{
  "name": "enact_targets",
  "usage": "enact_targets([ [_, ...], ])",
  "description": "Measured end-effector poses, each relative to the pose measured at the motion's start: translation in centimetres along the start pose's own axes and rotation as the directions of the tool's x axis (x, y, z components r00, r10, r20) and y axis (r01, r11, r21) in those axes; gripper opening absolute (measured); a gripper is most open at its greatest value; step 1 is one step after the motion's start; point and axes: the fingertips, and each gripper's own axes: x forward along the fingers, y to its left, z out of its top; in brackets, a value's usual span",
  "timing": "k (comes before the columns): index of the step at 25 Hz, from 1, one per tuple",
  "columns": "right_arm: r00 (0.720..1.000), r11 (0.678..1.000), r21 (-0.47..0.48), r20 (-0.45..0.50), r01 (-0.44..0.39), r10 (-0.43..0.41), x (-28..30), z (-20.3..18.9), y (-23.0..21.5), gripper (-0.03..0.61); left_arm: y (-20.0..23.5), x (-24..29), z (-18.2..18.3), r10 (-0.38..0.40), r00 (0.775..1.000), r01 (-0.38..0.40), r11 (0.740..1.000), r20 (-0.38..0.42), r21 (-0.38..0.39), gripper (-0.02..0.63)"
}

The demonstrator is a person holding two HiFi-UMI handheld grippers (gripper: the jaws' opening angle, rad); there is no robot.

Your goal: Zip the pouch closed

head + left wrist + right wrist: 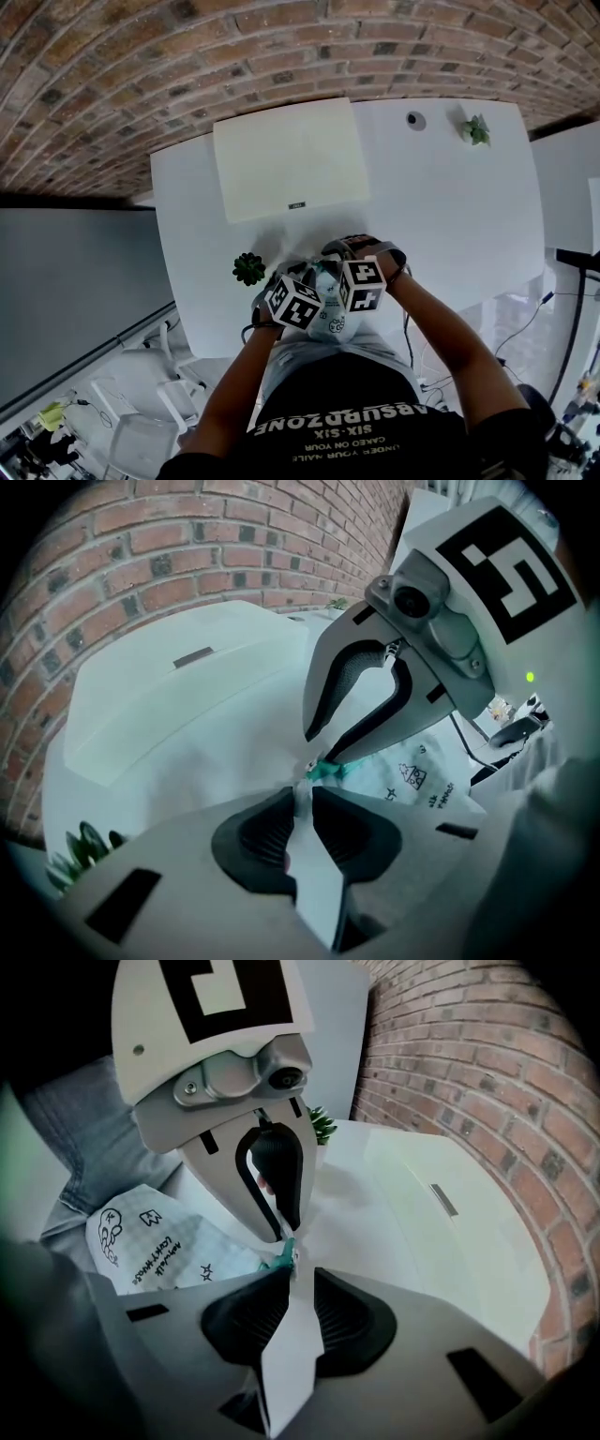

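Left gripper (302, 799) jaws: clamped on a thin white fold of the pouch (422, 782), with the pads almost meeting and only fabric between them.
Right gripper (295, 1277) jaws: likewise pinching a white strip of the pouch edge. The tips face the left pair nose to nose.
Desk (450, 206): white, fills most of the head view. Both grippers work at its 6 o'clock edge, close to the person's body.
Cream mat (291, 159): lies flat at 12 o'clock from the grippers, well apart from them.
Pouch position: slung between the two grippers at the desk's near edge, printed body below them. Cannot tell whether it rests on the desk or is lifted.
Pouch handling (judgement): light, soft, thin fabric, not fragile. It will likely sag and bunch unless kept taut, and the smooth skin may slip from a shallow pinch.
Small plant (248, 269): on the desk at 9 o'clock from the left gripper, near but apart.
Teal zip tab (328, 771): at the pouch corner, right where both pairs of tips meet. Cannot tell which pair has it.
Hold (judgement): one pair anchors the fabric end beside the zip. The other takes the tab alone and draws it along the teeth.
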Motion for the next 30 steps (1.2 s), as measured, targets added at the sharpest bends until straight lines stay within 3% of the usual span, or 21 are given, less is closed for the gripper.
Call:
enact_targets([
  [6, 0.999, 0.999, -0.025, -0.010, -0.039, 0.039, 0.25, 0.11, -0.13, 0.074, 0.48, 0.03, 0.02, 0.016, 1.000, -0.016, 0.999, -0.003, 0.027, 0.029],
  [22, 0.993, 0.992, -0.069, -0.064, -0.102, 0.098, 0.99, 0.12, -0.13, 0.040, 0.59, 0.27, 0.05, 0.045, 0.998, -0.043, 0.996, -0.033, 0.073, 0.026],
  [26, 0.995, 0.992, -0.094, -0.055, -0.083, 0.078, 0.90, 0.15, 0.23, 0.019, 0.51, 0.30, 0.02, 0.039, 0.998, -0.035, 0.994, -0.041, 0.102, 0.026],
  [30, 0.999, 0.998, -0.055, -0.035, -0.029, 0.028, 0.86, 0.16, 0.22, 0.008, 0.67, 0.28, 0.03, 0.016, 1.000, -0.016, 0.999, -0.012, 0.048, 0.025],
])
